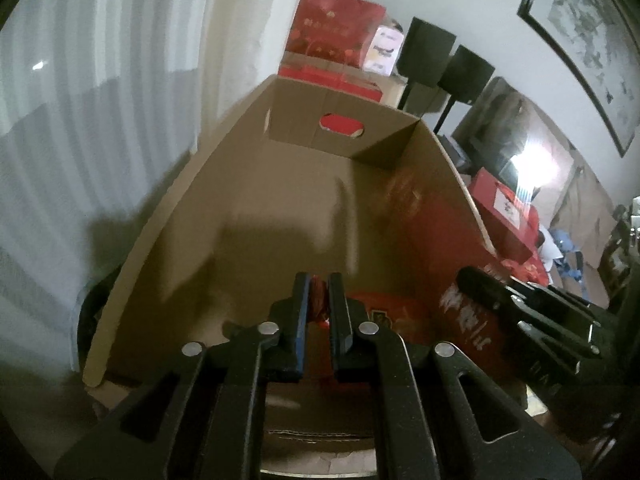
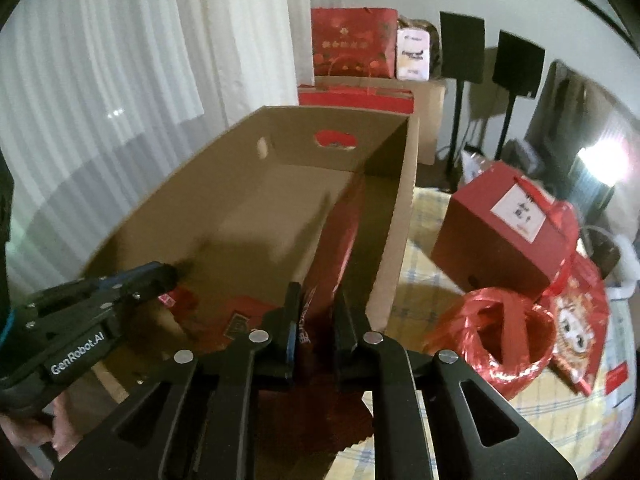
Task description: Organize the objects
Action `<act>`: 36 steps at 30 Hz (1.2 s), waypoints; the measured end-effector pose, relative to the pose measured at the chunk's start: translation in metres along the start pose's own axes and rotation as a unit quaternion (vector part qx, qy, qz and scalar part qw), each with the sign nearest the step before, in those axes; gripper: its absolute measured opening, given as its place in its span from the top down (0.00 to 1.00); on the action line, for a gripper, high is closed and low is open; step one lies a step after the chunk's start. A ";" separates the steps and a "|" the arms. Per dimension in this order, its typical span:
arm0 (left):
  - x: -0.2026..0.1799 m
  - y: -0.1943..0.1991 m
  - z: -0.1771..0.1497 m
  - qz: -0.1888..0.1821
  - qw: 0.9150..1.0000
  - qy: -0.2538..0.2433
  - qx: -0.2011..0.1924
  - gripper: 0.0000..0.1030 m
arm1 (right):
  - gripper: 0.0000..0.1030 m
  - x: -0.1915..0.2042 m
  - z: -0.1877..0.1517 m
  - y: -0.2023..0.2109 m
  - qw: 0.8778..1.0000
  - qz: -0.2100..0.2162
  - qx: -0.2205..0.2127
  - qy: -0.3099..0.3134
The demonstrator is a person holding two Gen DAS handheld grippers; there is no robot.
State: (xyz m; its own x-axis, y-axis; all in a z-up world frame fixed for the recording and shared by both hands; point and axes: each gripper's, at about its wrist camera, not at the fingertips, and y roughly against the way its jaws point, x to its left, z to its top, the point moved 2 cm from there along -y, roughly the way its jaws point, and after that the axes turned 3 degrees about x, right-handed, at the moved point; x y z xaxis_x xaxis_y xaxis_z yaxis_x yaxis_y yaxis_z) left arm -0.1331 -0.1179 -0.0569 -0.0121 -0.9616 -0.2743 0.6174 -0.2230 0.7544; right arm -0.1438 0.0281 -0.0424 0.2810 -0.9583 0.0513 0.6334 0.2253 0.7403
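A large open cardboard box [image 1: 256, 184] fills both views [image 2: 248, 216]. A flat red package [image 1: 436, 248] with white characters leans on edge against its right inner wall [image 2: 340, 240]. My left gripper [image 1: 319, 300] is shut on a thin red piece at the near end of the box; it also shows from the side in the right wrist view [image 2: 160, 280]. My right gripper [image 2: 316, 312] is shut on the near edge of the red package, and appears at the right in the left wrist view [image 1: 480, 284]. Another red item [image 2: 240, 316] lies on the box floor.
A red gift box with a white label [image 2: 504, 228], a red plastic bag [image 2: 504, 332] and a red printed bag [image 2: 576, 320] sit on a yellow checked cloth [image 2: 424, 264] to the right. Red bags [image 2: 352, 40], cartons and black speakers [image 2: 460, 48] stand behind. White curtains [image 2: 120, 80] hang left.
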 end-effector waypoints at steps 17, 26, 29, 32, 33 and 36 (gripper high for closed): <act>0.004 0.014 0.004 -0.022 0.999 0.022 -0.017 0.34 | 0.45 -0.012 0.004 0.025 0.999 0.032 -0.033 -0.028; -0.002 0.024 0.007 -0.031 0.999 0.024 -0.028 0.15 | 0.27 -0.030 0.006 0.046 0.998 0.034 -0.049 -0.035; -0.005 0.026 0.007 -0.033 0.999 0.021 -0.028 0.12 | 0.25 -0.036 0.004 0.049 0.998 0.030 -0.050 -0.037; -0.012 0.027 0.007 -0.031 0.999 0.012 -0.029 0.09 | 0.22 -0.043 0.000 0.052 0.998 0.024 -0.049 -0.042; -0.014 0.028 0.006 -0.029 0.999 0.009 -0.030 0.08 | 0.21 -0.046 -0.001 0.053 0.998 0.022 -0.048 -0.044; -0.021 0.028 0.005 -0.028 0.999 0.000 -0.029 0.07 | 0.19 -0.055 -0.005 0.055 0.997 0.019 -0.045 -0.052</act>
State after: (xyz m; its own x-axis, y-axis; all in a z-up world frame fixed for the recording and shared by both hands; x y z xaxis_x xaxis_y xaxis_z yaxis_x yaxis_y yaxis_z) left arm -0.1193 -0.1045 -0.0268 -0.0469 -0.9479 -0.3150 0.6609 -0.2659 0.7017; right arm -0.1209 0.0937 -0.0078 0.2322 -0.9609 0.1506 0.6868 0.2716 0.6742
